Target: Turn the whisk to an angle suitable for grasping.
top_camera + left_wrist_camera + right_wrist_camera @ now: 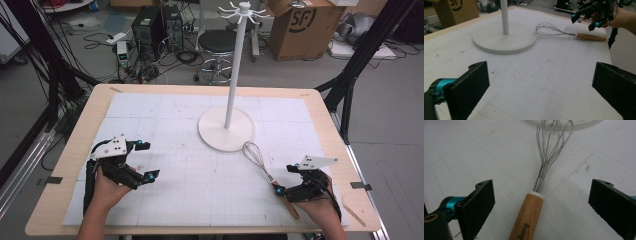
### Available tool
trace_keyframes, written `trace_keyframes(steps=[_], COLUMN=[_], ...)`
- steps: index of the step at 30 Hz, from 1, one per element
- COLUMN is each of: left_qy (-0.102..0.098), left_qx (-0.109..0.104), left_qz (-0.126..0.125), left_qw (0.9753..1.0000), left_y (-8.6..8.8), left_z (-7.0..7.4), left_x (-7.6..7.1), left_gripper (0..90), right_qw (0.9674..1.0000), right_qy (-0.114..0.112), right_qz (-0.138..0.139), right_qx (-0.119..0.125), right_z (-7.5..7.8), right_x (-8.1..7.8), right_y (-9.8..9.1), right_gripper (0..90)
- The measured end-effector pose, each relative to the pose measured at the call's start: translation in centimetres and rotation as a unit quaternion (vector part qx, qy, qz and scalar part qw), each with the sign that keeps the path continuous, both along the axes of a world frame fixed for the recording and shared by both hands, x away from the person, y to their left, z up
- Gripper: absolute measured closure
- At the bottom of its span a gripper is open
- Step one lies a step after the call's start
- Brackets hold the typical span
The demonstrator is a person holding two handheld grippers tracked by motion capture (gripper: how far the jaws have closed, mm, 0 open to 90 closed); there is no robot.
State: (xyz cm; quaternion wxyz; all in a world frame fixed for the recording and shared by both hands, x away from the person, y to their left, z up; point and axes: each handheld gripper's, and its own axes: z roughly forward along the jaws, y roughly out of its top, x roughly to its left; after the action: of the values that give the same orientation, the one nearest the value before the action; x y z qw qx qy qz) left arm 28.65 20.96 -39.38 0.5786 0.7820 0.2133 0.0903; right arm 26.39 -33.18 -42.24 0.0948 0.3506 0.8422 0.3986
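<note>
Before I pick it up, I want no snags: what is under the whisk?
The whisk lies flat on the white gridded mat, wire head beside the stand's round base. Nothing else shows beneath it. The handle's end is hidden behind the right gripper.

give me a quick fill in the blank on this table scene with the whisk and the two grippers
1. The whisk has a handle made of ____.
2. The jaws of the right gripper stand ____ on either side of the whisk's handle, not touching it.
3. The whisk's wire end lies next to the round base of the white ____.
4. The left gripper holds ____ between its jaws.

Missing words: wood; open; stand; nothing
</note>
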Motion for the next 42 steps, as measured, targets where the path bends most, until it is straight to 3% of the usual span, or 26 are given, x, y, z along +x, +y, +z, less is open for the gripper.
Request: trace_keyframes(steps=[3, 5, 8, 12, 19, 22, 26, 29, 32, 34, 37, 40, 42], left_qy=[-0.001, -0.001, 0.001, 0.002, 0.002, 0.001, 0.0, 0.0, 0.0, 0.0, 0.0, 0.001, 0.001], left_qx=[0.001, 0.002, 0.004, 0.006, 0.006, 0.005, 0.007, 0.006, 0.006, 0.006, 0.007, 0.009, 0.009], left_qz=[0.0, 0.001, 0.001, 0.003, 0.004, 0.001, 0.004, 0.005, 0.005, 0.005, 0.005, 0.004, 0.003], left_qw=[1.0, 1.0, 1.0, 1.0, 1.0, 1.0, 1.0, 1.0, 1.0, 1.0, 1.0, 1.0, 1.0], left_y=[0.0, 0.0, -0.1, -0.2, -0.2, -0.2, -0.3, -0.3, -0.3, -0.3, -0.3, -0.3, -0.3], left_z=[0.0, -0.1, -0.1, -0.2, -0.2, -0.2, -0.2, -0.2, -0.2, -0.2, -0.2, -0.2, -0.2], left_x=[0.0, 0.0, 0.1, 0.1, 0.1, 0.1, 0.1, 0.1, 0.1, 0.1, 0.1, 0.1, 0.1], left_gripper=[1.6, 1.6, 1.6, 1.6, 1.6, 1.6, 1.6, 1.6, 1.6, 1.6, 1.6, 1.6, 1.6], right_qw=[0.9996, 0.9993, 0.9988, 0.9983, 0.9969, 0.9963, 0.995, 0.994, 0.992, 0.9908, 0.9911, 0.9927, 0.9934], right_qy=[0.017, 0.028, 0.025, 0.037, 0.052, 0.057, 0.048, 0.045, 0.044, 0.035, 0.034, 0.031, 0.033], right_qz=[0.011, 0.009, 0.016, 0.023, 0.022, 0.036, 0.048, 0.068, 0.08, 0.088, 0.085, 0.079, 0.079], right_qx=[-0.017, -0.024, -0.039, -0.039, -0.054, -0.054, -0.074, -0.074, -0.087, -0.096, -0.096, -0.085, -0.075], right_z=[-0.5, -0.8, -0.9, -1.0, -1.4, -1.3, -1.1, -1.1, -1.0, -0.9, -0.9, -0.9, -0.7], right_x=[0.2, 0.3, 0.2, 0.3, 0.4, 0.3, 0.1, 0.0, -0.2, -0.3, -0.3, -0.2, -0.2], right_y=[0.5, 0.6, 0.7, 0.4, 0.6, 0.9, 1.5, 2.0, 2.5, 2.8, 2.8, 2.6, 2.3], right_gripper=[15.9, 16.3, 22.7, 35.0, 45.4, 56.3, 57.4, 59.7, 67.8, 68.4, 67.7, 57.0, 57.5])
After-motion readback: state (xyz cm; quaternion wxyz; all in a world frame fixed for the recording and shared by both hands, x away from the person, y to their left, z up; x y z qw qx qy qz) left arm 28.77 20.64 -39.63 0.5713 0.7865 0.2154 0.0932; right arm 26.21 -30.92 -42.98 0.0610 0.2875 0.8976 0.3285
